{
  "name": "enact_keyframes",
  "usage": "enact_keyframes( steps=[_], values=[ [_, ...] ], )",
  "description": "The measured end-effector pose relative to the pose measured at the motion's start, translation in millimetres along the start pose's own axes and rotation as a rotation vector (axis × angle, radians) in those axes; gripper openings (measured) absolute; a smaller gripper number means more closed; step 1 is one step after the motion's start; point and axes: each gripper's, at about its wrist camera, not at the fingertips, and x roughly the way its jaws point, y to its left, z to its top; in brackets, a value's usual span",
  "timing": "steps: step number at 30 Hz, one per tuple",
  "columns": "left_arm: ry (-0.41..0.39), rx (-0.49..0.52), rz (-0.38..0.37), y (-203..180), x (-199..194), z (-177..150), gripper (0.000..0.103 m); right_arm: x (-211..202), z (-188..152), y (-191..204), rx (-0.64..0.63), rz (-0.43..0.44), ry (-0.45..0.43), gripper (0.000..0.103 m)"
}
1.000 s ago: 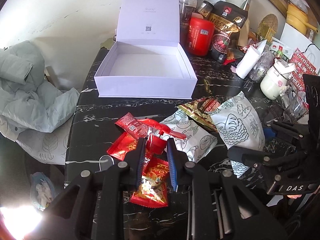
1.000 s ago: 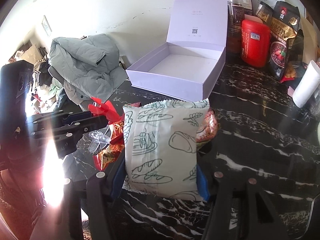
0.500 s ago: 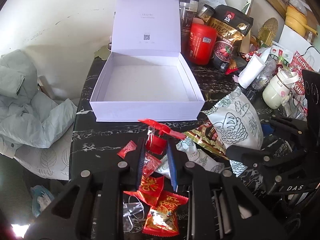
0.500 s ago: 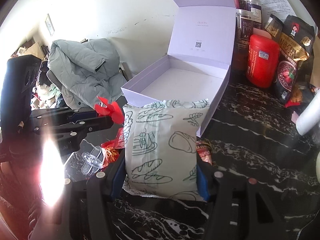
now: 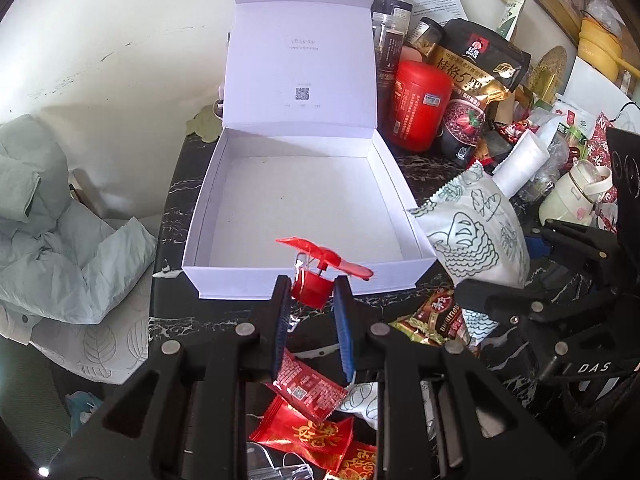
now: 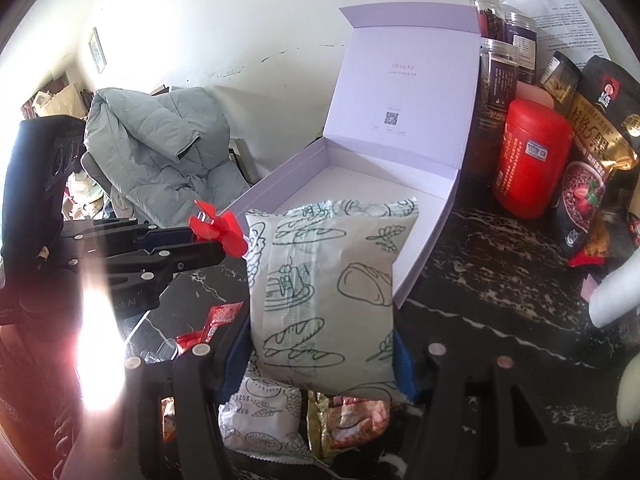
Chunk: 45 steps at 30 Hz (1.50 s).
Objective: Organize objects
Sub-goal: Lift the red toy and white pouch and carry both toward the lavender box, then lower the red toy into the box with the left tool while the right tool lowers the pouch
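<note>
Gripping a red fan [image 5: 316, 276] in the left gripper [image 5: 311, 300], just before the open box [image 5: 304, 200]; pinching a bread packet [image 6: 324, 296] in the right gripper [image 6: 320, 356] at the box's near right corner, above the wrappers [image 5: 308, 432].

Black claws [image 5: 311, 312], blue finger pads [image 5: 343, 332]

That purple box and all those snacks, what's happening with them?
Someone is tidying snacks into the open purple box, which has nothing in it yet. The left tool pinches a small red fan toy just before the box's front wall. The right tool grips a pale green bread packet near the box's corner. More snack packets lie on the black marble table.
</note>
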Motion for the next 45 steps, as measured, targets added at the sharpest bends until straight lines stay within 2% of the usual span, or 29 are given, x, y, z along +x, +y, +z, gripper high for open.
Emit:
enact_keyframes(
  steps=[12, 19, 30, 39, 42, 45],
  values=[
    [-0.041, 0.075, 0.028, 1.6, 15.4, 41.8, 0.02, 14.6, 40.7, -15.6, -0.052, -0.045, -0.032, 0.061],
    [-0.047, 0.075, 0.034, 6.8, 32.8, 64.0, 0.02, 24.5, 65.2, -22.8, -0.072, -0.057, -0.045, 0.061],
    [-0.092, 0.128, 0.098, 7.2, 45.2, 103.0, 0.02, 33.7, 106.5, -36.5, -0.113, -0.107, -0.091, 0.061],
    [-0.101, 0.1, 0.133, 15.0, 68.5, 127.5, 0.02, 50.9, 142.6, -50.6, -0.093, -0.101, -0.1, 0.061],
    [-0.076, 0.066, 0.119, 19.6, 83.3, 130.4, 0.02, 62.2, 147.4, -54.5, -0.086, -0.09, -0.091, 0.061],
    [-0.073, 0.038, 0.15, 26.3, 94.2, 128.5, 0.02, 72.2, 145.0, -63.0, -0.054, -0.076, -0.094, 0.061]
  ],
)
